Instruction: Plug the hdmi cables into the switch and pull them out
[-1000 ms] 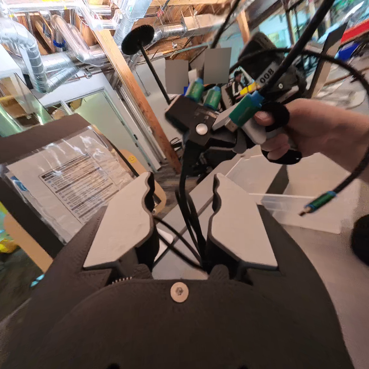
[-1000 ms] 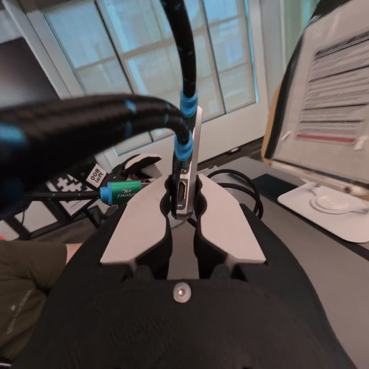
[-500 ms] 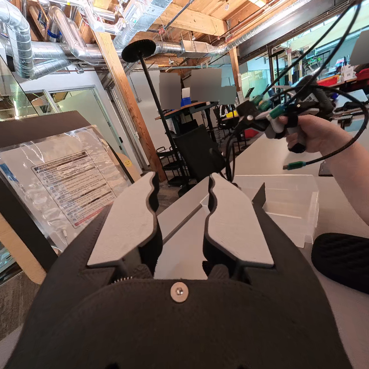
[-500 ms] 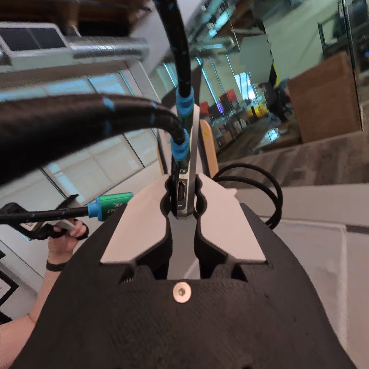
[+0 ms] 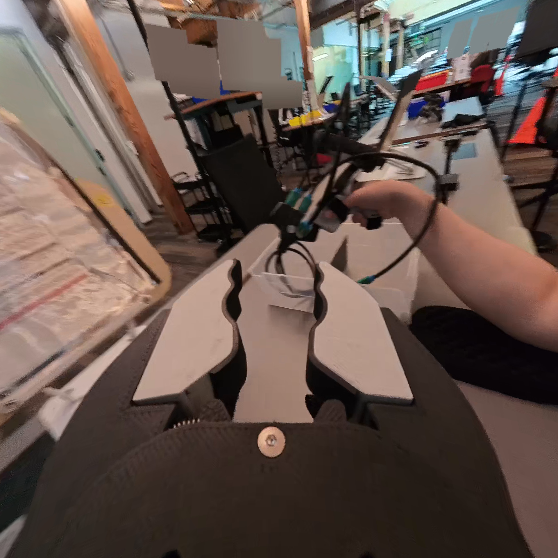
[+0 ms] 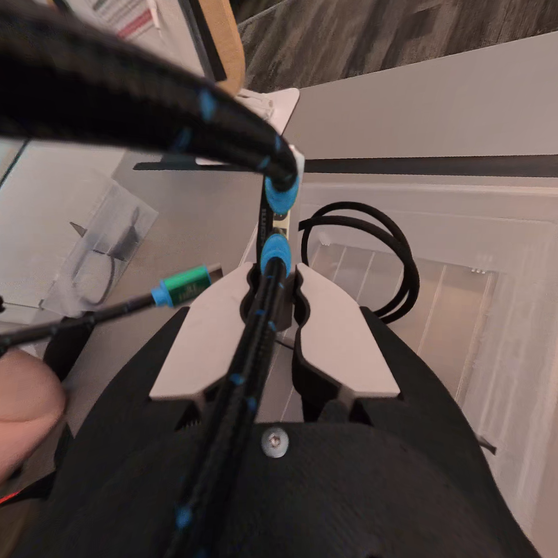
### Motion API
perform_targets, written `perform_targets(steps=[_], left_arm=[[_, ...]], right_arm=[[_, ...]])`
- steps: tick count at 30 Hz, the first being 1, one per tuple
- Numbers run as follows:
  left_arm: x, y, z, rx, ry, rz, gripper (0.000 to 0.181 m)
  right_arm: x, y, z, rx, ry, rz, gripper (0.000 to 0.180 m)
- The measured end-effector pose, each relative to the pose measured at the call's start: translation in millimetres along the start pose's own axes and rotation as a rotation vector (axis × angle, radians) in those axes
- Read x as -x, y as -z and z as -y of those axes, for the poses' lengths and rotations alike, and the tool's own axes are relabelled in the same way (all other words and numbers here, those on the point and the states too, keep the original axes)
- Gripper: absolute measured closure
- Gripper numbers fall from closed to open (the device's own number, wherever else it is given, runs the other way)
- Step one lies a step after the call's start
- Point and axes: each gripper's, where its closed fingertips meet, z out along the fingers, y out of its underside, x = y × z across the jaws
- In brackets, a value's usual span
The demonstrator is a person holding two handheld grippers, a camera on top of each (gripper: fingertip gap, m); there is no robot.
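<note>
My right gripper [image 6: 273,271] is shut on the thin silver-and-black switch [image 6: 285,222], held edge-on above a clear bin. Two black braided HDMI cables with blue collars [image 6: 280,196] are plugged into the switch. A third cable's green plug [image 6: 187,287] hangs loose to the left of the fingers. My left gripper [image 5: 276,268] is open and empty, low over the table. In its view the right gripper [image 5: 320,220] holds the switch [image 5: 283,213] farther off, with the loose green plug [image 5: 367,280] dangling below the hand.
A clear plastic bin [image 5: 386,241] sits on the grey table under the switch, also in the right wrist view [image 6: 453,287]. A black pad [image 5: 483,347] lies at the right under a forearm. A framed sheet in plastic [image 5: 60,271] stands at the left. A clear bag [image 6: 99,241] lies on the table.
The right gripper has tipped downward with the switch and come lower over the clear bin. The left gripper has stayed open and empty while its view swung to the right.
</note>
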Motion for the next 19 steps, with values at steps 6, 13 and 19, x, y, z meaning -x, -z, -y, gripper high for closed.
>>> perform_targets(steps=[6, 13, 19], left_arm=[[-115, -69, -39, 0.135, -0.074, -0.321, 0.127], [-185, -149, -56, 0.208, -0.281, -0.38, 0.128], [-193, -195, -84, 0.317, -0.398, -0.402, 0.133]], right_arm=[[-3, -7, -1, 0.017, -0.006, -0.01, 0.159], [-4, -7, -1, 0.013, -0.013, 0.005, 0.159], [-6, -8, -1, 0.013, -0.019, 0.017, 0.159]])
